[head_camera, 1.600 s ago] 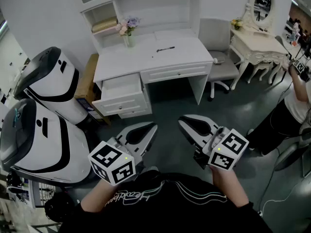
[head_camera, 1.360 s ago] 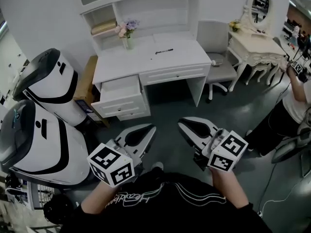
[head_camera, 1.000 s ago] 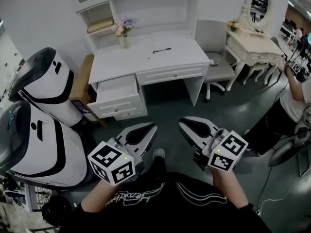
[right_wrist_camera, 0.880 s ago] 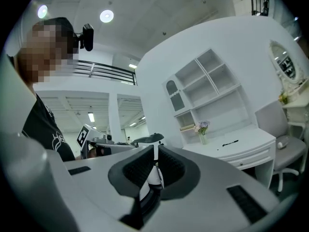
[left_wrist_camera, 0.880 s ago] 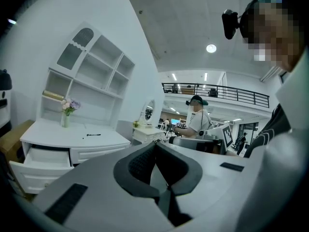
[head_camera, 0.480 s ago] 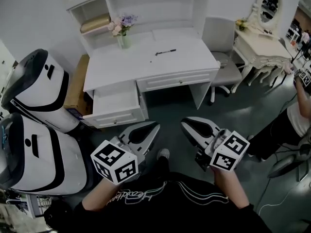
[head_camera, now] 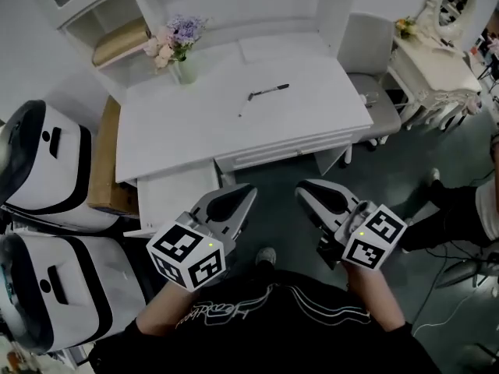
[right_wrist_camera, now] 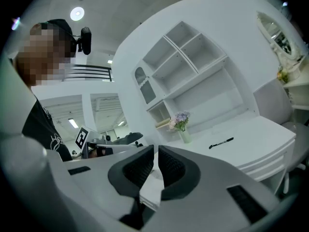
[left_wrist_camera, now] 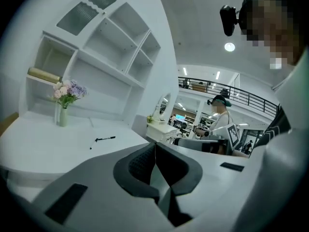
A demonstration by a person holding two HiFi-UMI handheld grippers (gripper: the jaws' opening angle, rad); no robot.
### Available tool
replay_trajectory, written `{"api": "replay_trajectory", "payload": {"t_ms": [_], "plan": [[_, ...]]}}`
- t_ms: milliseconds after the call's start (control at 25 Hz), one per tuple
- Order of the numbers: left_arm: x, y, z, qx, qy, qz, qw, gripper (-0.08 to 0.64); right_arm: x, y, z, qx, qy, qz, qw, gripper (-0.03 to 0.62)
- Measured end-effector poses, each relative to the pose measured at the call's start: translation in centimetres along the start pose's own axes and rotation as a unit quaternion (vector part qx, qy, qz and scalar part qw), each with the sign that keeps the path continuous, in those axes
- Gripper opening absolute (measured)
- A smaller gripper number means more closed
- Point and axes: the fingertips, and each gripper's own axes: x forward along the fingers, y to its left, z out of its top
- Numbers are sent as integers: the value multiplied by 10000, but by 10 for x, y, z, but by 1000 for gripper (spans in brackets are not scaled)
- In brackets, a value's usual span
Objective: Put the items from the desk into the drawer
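The job is barely starting: the slim black marker pen [head_camera: 269, 92] is lying on the white wooden desk [head_camera: 195, 131], well ahead of both claws, and the open white drawer [head_camera: 168, 199] just left of the left gripper [head_camera: 249, 192] is showing nothing inside. I am holding it and the right gripper [head_camera: 304, 188] side by side, noses toward the desk, left jaws pressed together, right jaws drawn to a sliver, both empty.

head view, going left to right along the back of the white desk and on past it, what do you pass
tan paper roll → clear vase of pink and purple flowers → black pen → grey office chair → cream dressing table
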Motion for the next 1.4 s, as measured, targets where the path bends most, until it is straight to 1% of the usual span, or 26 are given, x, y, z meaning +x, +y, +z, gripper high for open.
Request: {"api": "replay_trajectory", "payload": {"t_ms": [80,200,360,480,600,720,880,960,1120,1200,1320,1400], "plan": [[17,23,9,-85,-9,-73,9999,21,20,-22,4,27,82,-47,10000,57],[39,45,16,-141,55,-192,9997,21,39,-43,8,95,202,-61,9997,57],[67,73,13,-80,105,-132,9998,23,52,-70,14,106,258,-137,9995,57],[87,89,12,-76,161,-49,9998,23,57,-91,18,141,273,-117,9995,57],[108,107,15,-44,242,130,9996,23,63,-118,25,193,325,-61,9993,57],[131,127,23,64,308,365,9988,25,75,-150,34,294,399,26,9988,57],[167,158,22,282,622,555,9961,33,99,-194,44,376,570,153,9976,57],[183,176,19,293,769,665,9944,67,112,-215,48,442,648,224,9967,57],[212,214,20,213,934,994,9904,99,137,-251,56,574,829,403,9941,57],[228,232,16,232,1083,1148,9872,124,146,-269,57,636,911,465,9927,57],[252,257,6,319,1322,1270,9825,170,155,-298,56,693,966,504,9916,57],[263,272,0,326,1447,1372,9794,182,160,-314,55,751,1024,511,9906,57]]}}
